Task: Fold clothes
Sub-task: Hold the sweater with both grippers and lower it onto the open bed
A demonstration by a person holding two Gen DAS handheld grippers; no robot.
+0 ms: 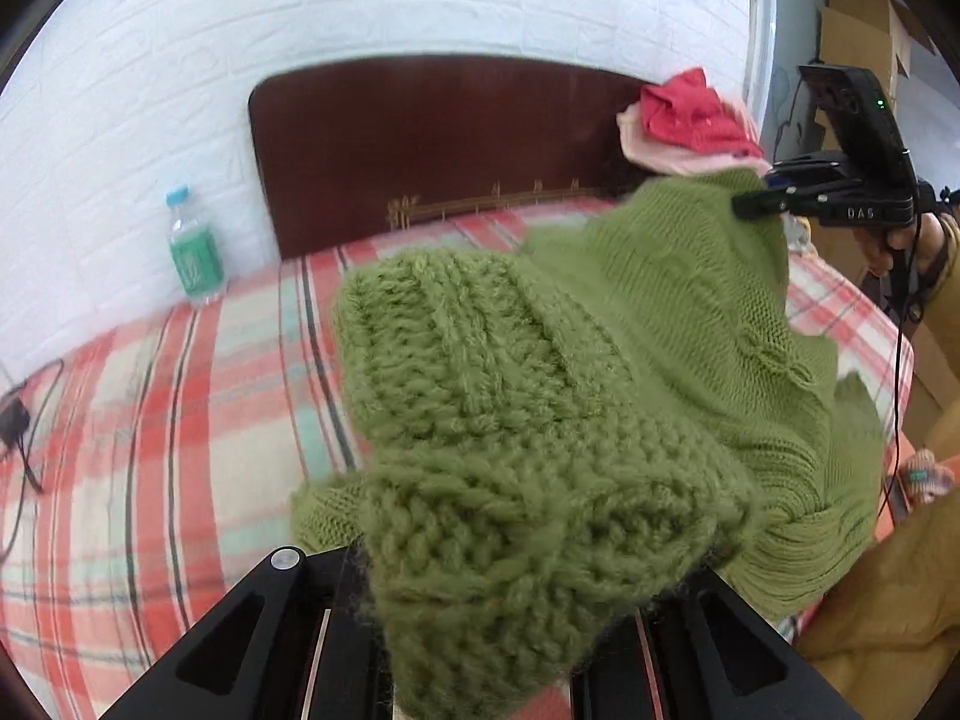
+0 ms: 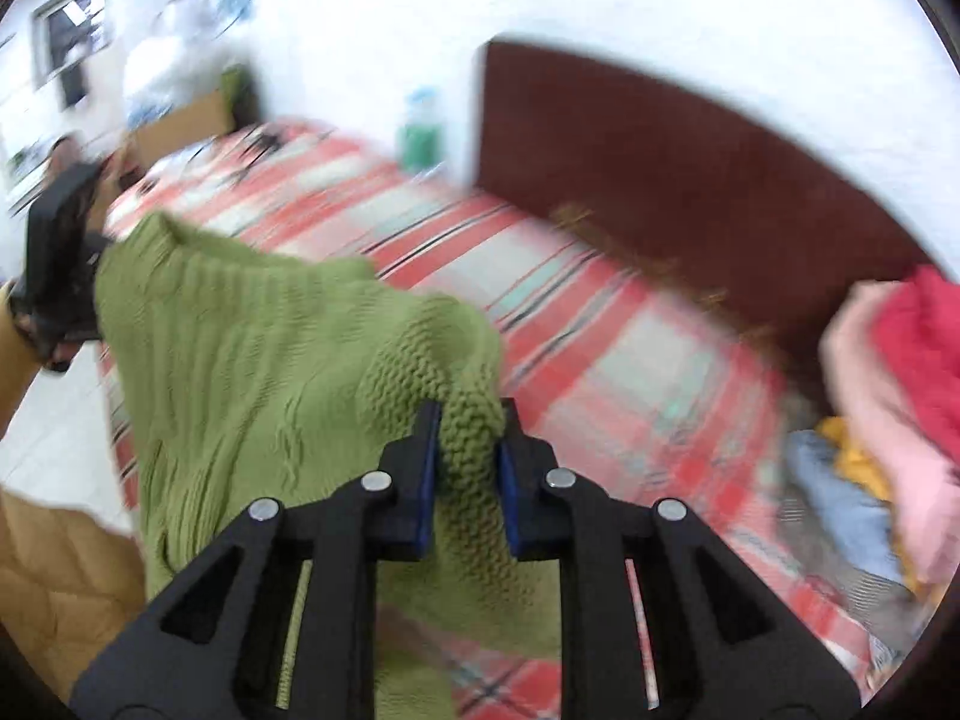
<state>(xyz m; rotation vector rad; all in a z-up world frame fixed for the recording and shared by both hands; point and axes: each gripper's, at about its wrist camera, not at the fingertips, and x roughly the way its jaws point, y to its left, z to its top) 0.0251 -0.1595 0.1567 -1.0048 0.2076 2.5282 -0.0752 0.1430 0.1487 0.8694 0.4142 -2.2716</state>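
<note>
- Green knit sweater [image 2: 258,360] lifted above the bed [image 1: 150,420], stretched between the two grippers, lower part hanging down toward the plaid cover.
- Right gripper [image 2: 468,450]: jaws clamped on a bunched edge of the sweater, blue pads [image 2: 427,480] pressing the thick knit from both sides, narrow gap filled with cloth.
- Seen from the left wrist view, right gripper [image 1: 756,204] at the far top corner of the sweater, fingers half hidden behind the knit.
- Left gripper [image 1: 480,630]: fingertips buried under a thick fold of sweater close to the lens; jaws drawn tight together on that fold, pads not visible.
- From the right wrist view, left gripper [image 2: 90,276] at the sweater's other upper corner, its tips hidden by the cloth, held by a hand in a tan sleeve [image 2: 12,324].
- Plaid cover in red, white and pale green over the whole bed; dark brown headboard [image 1: 420,138] against a white brick wall [image 1: 360,0].
- Plastic bottle [image 1: 192,246] with a green label and blue cap upright on the bed beside the wall, well apart from the sweater.
- Pile of clothes [image 2: 900,372], red on pink, at the headboard end; blue and yellow pieces just beside it.
- Black cable [image 1: 24,408] lying at the bed's left edge.
- Right wrist view blurred throughout.
</note>
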